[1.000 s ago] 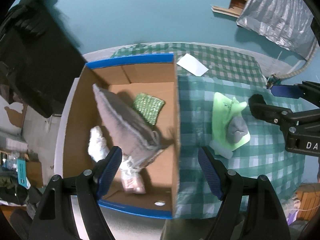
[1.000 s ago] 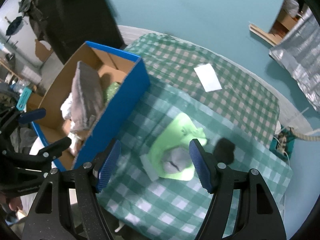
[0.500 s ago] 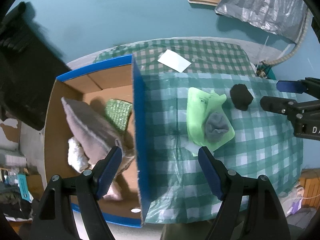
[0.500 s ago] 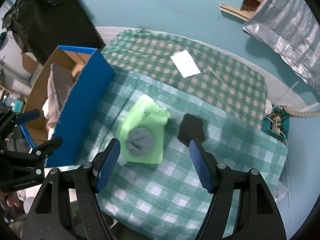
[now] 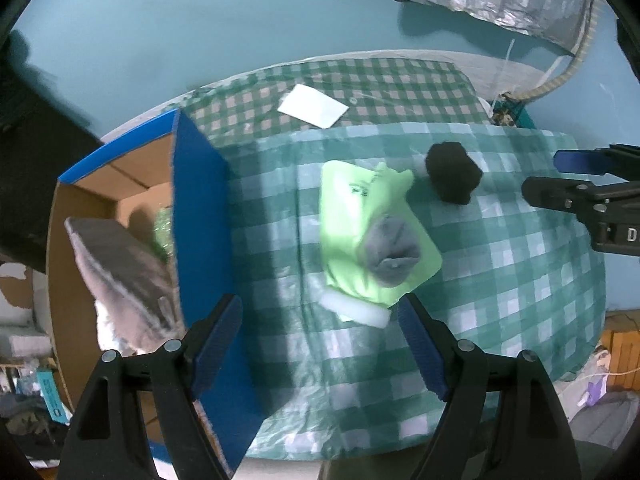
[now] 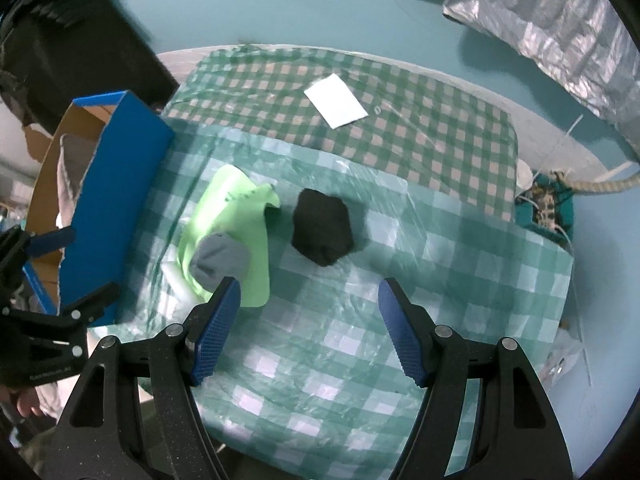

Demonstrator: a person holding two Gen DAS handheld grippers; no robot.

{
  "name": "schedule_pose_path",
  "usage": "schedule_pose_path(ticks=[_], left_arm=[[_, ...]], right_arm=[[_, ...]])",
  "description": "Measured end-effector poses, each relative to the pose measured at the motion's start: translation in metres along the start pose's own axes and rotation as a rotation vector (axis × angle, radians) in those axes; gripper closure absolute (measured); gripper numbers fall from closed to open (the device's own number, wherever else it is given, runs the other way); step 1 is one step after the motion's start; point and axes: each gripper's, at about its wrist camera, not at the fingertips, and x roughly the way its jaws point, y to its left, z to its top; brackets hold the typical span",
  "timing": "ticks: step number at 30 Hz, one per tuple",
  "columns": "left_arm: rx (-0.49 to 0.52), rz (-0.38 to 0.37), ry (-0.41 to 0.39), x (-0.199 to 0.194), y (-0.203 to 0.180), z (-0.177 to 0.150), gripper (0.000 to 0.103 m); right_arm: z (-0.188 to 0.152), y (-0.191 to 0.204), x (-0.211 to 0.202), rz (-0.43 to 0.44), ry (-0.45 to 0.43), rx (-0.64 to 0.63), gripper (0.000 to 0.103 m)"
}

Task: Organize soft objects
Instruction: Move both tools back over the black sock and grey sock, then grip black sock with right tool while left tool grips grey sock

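Observation:
A lime-green cloth [image 5: 360,236] lies on the checked tablecloth with a rolled grey sock [image 5: 392,254] on top and a white foam piece [image 5: 354,310] at its near edge. A black bundle [image 5: 452,178] sits to its right. My left gripper [image 5: 320,332] hovers open above the cloth's near edge, holding nothing. In the right wrist view, my right gripper [image 6: 310,322] stands open and empty just below the black bundle [image 6: 322,228], its left fingertip over the green cloth [image 6: 236,236] by the grey sock [image 6: 220,260]. The blue cardboard box [image 5: 200,216] at the left holds a grey cushion [image 5: 120,272].
A white card [image 5: 314,106] lies at the table's far side. The box's blue wall [image 6: 116,196] stands close to the cloth on the left. A teal bin [image 6: 544,204] with a rope sits beyond the table's right edge. Silver foil sheeting [image 6: 552,28] lies on the floor.
Both grippers have swung right, away from the box and over the tablecloth. The green cloth and sock now sit ahead of the left gripper, and the black bundle has come into view ahead of the right.

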Motion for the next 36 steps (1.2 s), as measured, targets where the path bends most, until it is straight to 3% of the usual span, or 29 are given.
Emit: schedule_pose_path(ticks=[4, 15, 36], left_arm=[[0.025, -0.018, -0.004, 0.006, -0.012, 0.006, 0.017], [0.054, -0.044, 0.004, 0.033, -0.031, 0.024, 0.017], [-0.013, -0.043, 0.106, 0.092, -0.043, 0.033, 0.017]], right_arm=[[0.002, -0.008, 0.009, 0.018, 0.008, 0.017, 0.032], [0.023, -0.010, 0.045, 0.029, 0.028, -0.014, 0.032], [0.044, -0.006, 0.111, -0.033, 0.093, -0.052, 0.032]])
